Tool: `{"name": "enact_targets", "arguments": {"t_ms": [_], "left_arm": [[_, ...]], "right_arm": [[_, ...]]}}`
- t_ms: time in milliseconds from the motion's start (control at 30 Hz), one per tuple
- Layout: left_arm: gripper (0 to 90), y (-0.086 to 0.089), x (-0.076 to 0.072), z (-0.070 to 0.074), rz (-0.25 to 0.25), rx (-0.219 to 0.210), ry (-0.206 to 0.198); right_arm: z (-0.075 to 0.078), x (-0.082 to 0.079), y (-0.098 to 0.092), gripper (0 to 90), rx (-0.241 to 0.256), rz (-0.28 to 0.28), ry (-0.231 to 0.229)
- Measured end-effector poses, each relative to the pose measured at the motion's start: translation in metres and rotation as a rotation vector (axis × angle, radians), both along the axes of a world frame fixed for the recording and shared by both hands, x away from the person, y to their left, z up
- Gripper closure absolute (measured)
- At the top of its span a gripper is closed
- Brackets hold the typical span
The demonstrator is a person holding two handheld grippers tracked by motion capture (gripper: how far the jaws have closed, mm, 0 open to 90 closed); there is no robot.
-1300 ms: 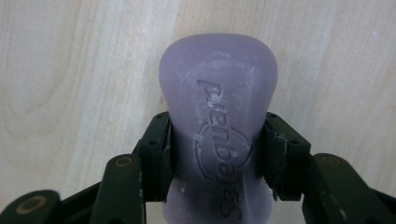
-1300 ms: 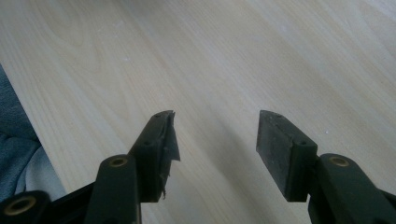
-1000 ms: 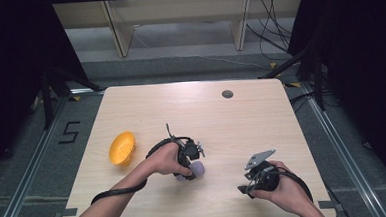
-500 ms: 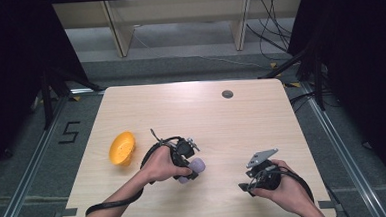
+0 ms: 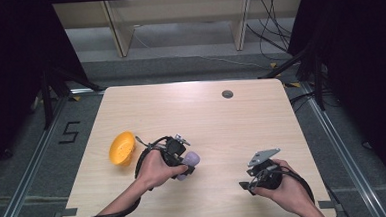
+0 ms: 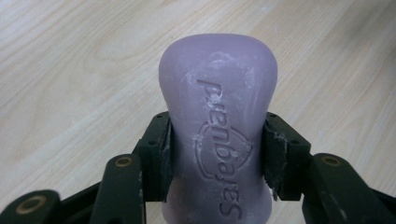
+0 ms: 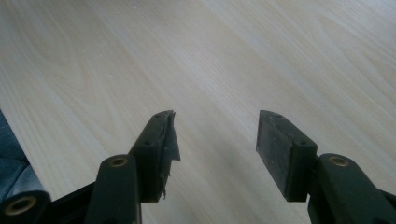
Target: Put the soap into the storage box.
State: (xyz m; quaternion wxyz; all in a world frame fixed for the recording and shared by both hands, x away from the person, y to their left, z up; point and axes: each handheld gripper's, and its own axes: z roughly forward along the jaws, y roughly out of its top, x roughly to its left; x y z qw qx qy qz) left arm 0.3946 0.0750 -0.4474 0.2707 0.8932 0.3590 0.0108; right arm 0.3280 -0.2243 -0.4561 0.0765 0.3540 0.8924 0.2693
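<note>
The pale wooden table [image 5: 221, 117] carries a small orange plastic bowl [image 5: 121, 148] near its left edge, just left of the left gripper [image 5: 184, 165]. That gripper's jaws are clamped on the waist of a lilac bar of soap [image 6: 218, 126], long axis running along the jaws. Nothing lies between soap and bowl. The right gripper [image 7: 217, 140] waits well apart, jaws spread and empty.
</note>
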Motion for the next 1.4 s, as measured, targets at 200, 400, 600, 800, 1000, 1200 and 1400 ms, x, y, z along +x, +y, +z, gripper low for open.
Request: {"name": "enact_targets", "arguments": {"t_ms": [200, 400, 600, 800, 1000, 1200, 1400], "left_arm": [[49.1, 0.013, -0.005, 0.005, 0.014, -0.013, -0.009], [49.1, 0.023, -0.008, 0.008, 0.034, -0.008, -0.016], [49.1, 0.033, -0.009, 0.008, 0.054, -0.009, -0.009], [49.1, 0.042, -0.012, 0.009, 0.071, -0.012, -0.013], [49.1, 0.049, -0.014, 0.011, 0.07, -0.011, -0.02], [49.1, 0.055, -0.017, 0.013, 0.101, -0.042, -0.034], [49.1, 0.06, -0.019, 0.014, 0.127, -0.051, -0.041]], "right_arm": [[-0.001, 0.0, 0.0, 47.0, 0.007, -0.027, -0.004], [0.001, 0.0, -0.001, 47.1, 0.01, -0.017, -0.008], [0.0, 0.0, -0.001, 47.1, 0.012, -0.013, -0.01], [0.0, 0.001, -0.001, 47.1, 0.015, -0.014, -0.012], [0.0, 0.0, -0.001, 47.1, 0.017, -0.011, -0.012], [0.0, 0.0, -0.001, 47.1, 0.019, -0.013, -0.01], [0.0, 0.001, -0.001, 47.1, 0.023, -0.003, -0.016]]}}
